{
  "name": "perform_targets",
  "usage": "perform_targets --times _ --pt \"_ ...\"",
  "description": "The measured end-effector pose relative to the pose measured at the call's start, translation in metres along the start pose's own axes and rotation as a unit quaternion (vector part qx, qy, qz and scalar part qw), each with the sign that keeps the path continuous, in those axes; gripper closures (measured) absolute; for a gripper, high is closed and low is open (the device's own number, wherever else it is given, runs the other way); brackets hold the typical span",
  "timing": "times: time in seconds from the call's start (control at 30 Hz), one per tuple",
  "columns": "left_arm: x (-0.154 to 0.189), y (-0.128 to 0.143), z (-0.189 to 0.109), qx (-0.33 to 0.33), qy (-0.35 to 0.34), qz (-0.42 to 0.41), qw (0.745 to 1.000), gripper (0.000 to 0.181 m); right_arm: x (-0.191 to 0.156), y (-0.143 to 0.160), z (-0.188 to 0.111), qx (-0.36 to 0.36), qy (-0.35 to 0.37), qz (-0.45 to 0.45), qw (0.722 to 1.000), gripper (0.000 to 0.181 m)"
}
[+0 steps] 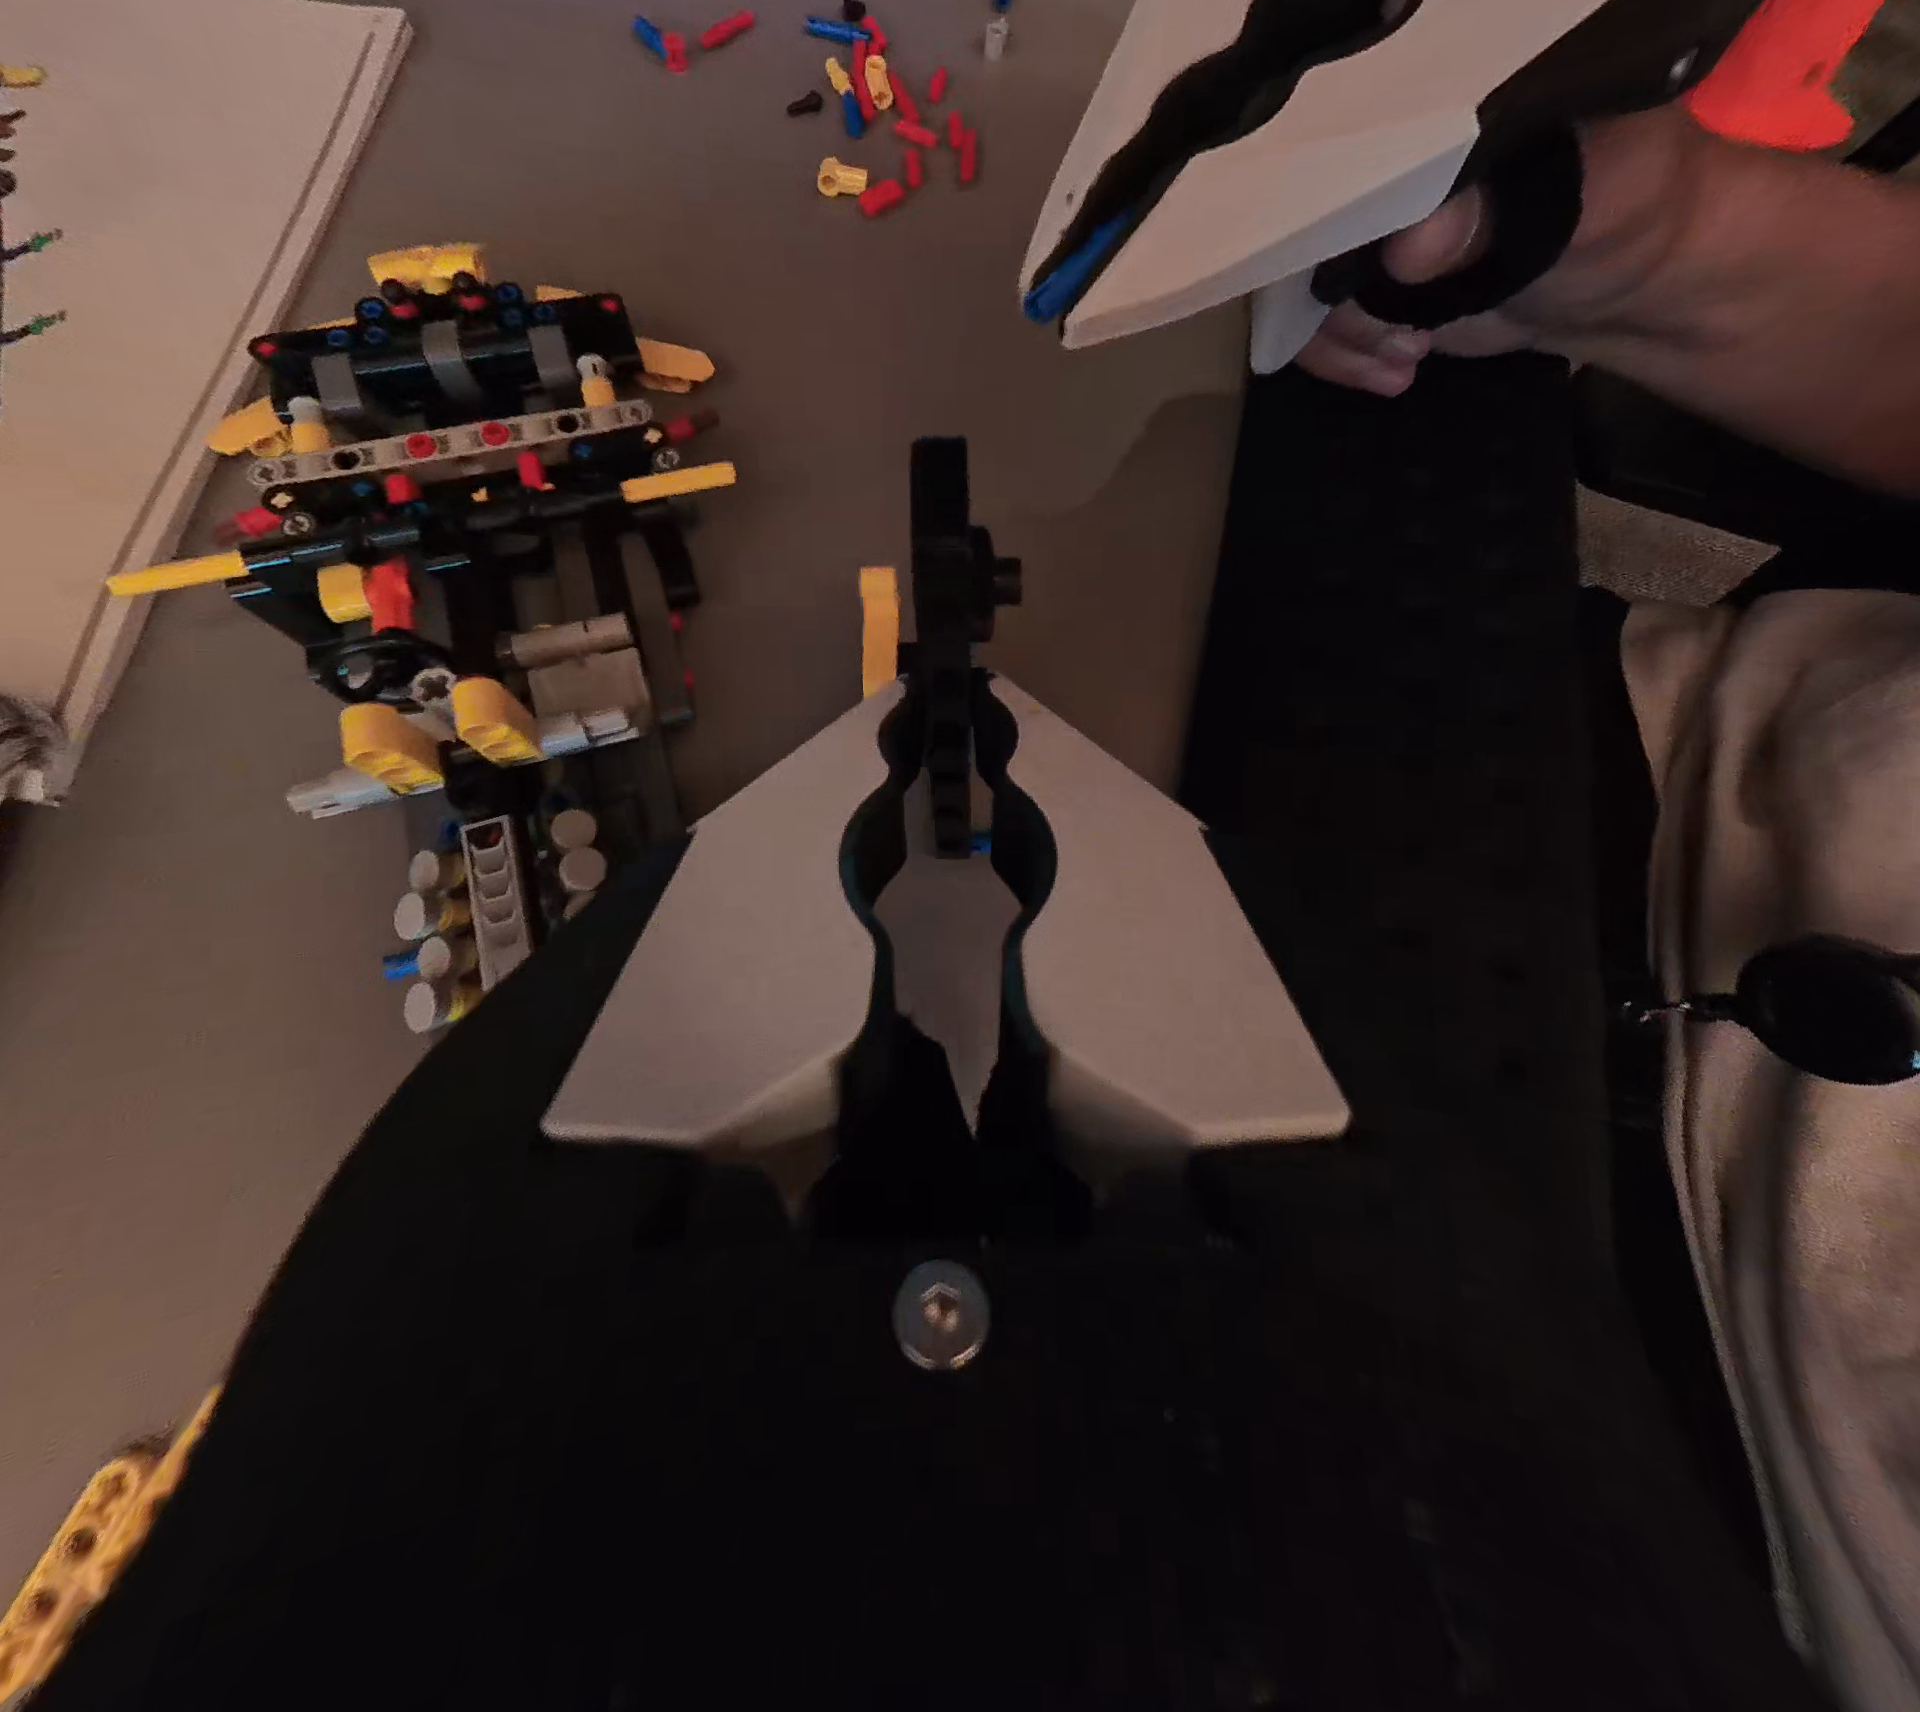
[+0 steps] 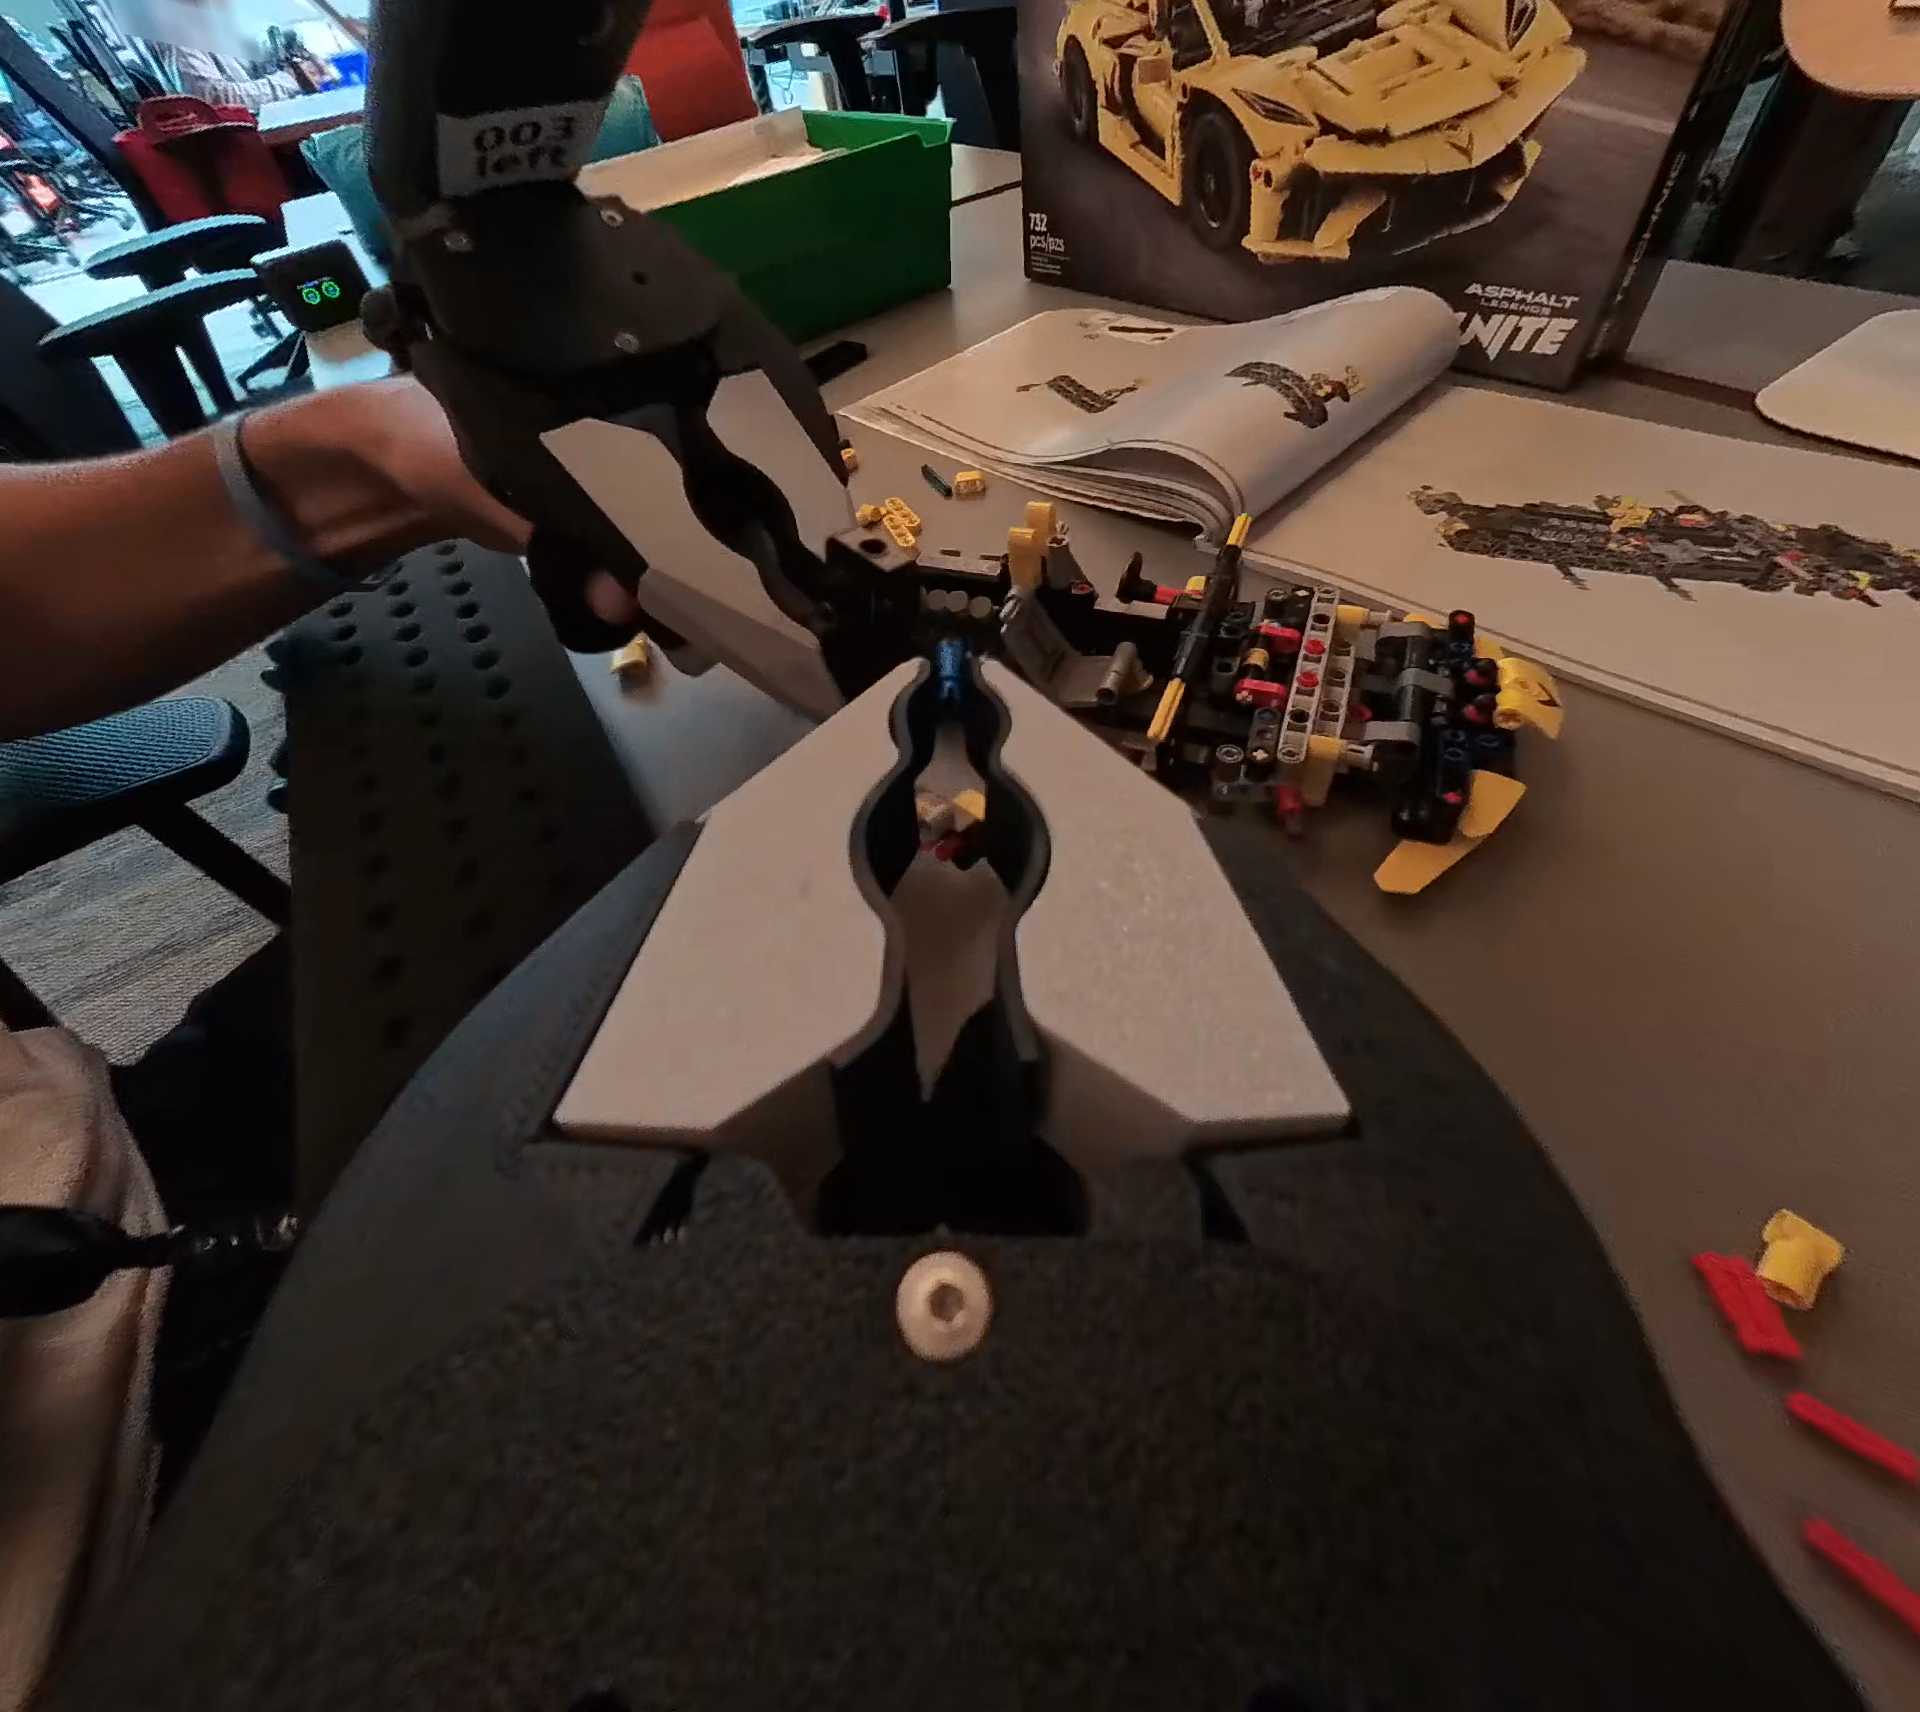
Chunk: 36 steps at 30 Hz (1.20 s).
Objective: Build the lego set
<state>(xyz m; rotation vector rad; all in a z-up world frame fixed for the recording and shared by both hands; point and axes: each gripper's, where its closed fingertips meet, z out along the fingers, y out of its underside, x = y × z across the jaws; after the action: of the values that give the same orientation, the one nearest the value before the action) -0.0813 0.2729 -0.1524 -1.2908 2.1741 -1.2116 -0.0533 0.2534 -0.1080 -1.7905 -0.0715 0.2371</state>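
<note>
Chassis work is partway: the half-built car (image 2: 1340, 717) lies on the tabletop (image 2: 1558, 987), loose pins (image 1: 883, 104) still scattered nearby. Left tongs (image 1: 948, 696) clamp a black beam sub-assembly (image 1: 951, 623); right tongs (image 2: 954, 675) pinch a blue pin (image 2: 951, 665), apparently for joining.

The left wrist view looks steeply down along its own tongs (image 1: 945, 696) onto the desk (image 1: 644, 208), close above it. The right wrist view looks forward and slightly down across the desk toward the set's box (image 2: 1351, 52). Both take in the half-built car (image 1: 457, 519) and each other's tongs.
</note>
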Motion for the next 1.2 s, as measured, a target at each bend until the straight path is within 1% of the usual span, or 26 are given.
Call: perform_targets --times 0.07,0.27,0.4,0.5,0.57,0.63,0.7,0.8,0.87,0.9,0.97,1.0,1.07,1.13,1.2 --pt "0.001 0.001 0.001 0.009 0.002 0.01 1.0 0.17 0.0 0.001 0.001 -0.002 -0.003 0.004 1.0 0.177" --pt "0.001 0.012 0.012 0.0 0.002 0.013 1.0 0.167 0.002 0.001 0.001 -0.003 -0.005 0.016 1.0 0.177" --pt "0.001 0.01 0.022 -0.007 -0.02 0.017 1.0 0.165 0.004 0.001 0.0 -0.001 -0.004 0.023 1.0 0.178" --pt "-0.001 0.009 0.03 -0.016 -0.046 0.038 0.998 0.163 0.004 0.0 -0.001 0.003 -0.006 0.027 1.0 0.178" --pt "-0.002 0.011 0.034 -0.021 -0.051 0.053 0.997 0.164 0.004 -0.001 -0.001 0.005 -0.007 0.029 1.0 0.178" --pt "-0.002 0.01 0.034 -0.013 -0.043 0.042 0.998 0.165 0.004 -0.001 -0.002 0.006 -0.009 0.032 0.999 0.178" --pt "-0.001 0.009 0.033 0.0 -0.033 0.037 0.999 0.171 0.005 -0.001 -0.002 0.006 -0.01 0.035 0.999 0.178" --pt "0.006 -0.001 0.027 0.026 0.0 -0.004 1.0 0.172 0.004 -0.005 -0.004 0.017 -0.01 0.032 0.999 0.178" --pt "0.003 -0.011 0.02 0.05 0.008 -0.057 0.997 0.172 -0.001 -0.021 -0.014 0.058 -0.003 0.016 0.998 0.178" --pt "0.003 -0.018 0.016 0.069 0.02 -0.089 0.993 0.172 -0.004 -0.027 -0.018 0.063 0.001 0.008 0.998 0.178" --pt "0.004 -0.031 0.008 0.117 0.051 -0.156 0.979 0.172 -0.014 -0.023 -0.016 0.022 0.016 -0.036 0.999 0.178" --pt "0.004 -0.036 0.006 0.137 0.065 -0.182 0.972 0.172 -0.015 -0.018 -0.013 -0.002 0.041 -0.069 0.997 0.178" --pt "0.001 -0.039 0.006 0.162 0.064 -0.204 0.963 0.172 -0.011 -0.014 -0.005 -0.019 0.1 -0.123 0.987 0.178" --pt "-0.002 -0.037 0.009 0.166 0.047 -0.205 0.963 0.172 -0.012 -0.012 0.003 -0.014 0.125 -0.143 0.982 0.178" --pt "-0.001 -0.039 0.007 0.174 0.037 -0.196 0.964 0.172 -0.014 -0.009 0.011 -0.012 0.135 -0.152 0.979 0.178"
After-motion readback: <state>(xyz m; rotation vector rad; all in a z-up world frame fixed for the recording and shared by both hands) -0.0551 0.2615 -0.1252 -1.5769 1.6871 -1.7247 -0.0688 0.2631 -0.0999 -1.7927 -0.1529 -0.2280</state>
